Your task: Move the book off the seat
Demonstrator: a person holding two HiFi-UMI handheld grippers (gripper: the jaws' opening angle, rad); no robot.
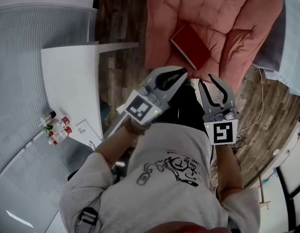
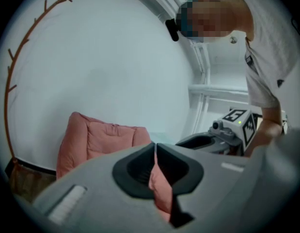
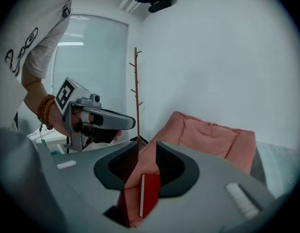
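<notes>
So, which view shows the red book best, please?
Head view: the whole red book lies on the pink seat. The right gripper view shows only part; the left gripper view shows none.

Left tool (image 2: 156, 148) jaws together, nothing between; pink seat cushion (image 2: 99, 142) lower left; right tool (image 2: 189, 141) mid-right; coat rack (image 2: 11, 81) far left.

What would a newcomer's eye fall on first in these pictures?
The dark red rectangular book stands out first; it lies on the big pink quilted cushion seat at the top of the head view. Just below it, the left gripper and the right gripper point towards it, neither touching it. A white table stands at the left.
</notes>
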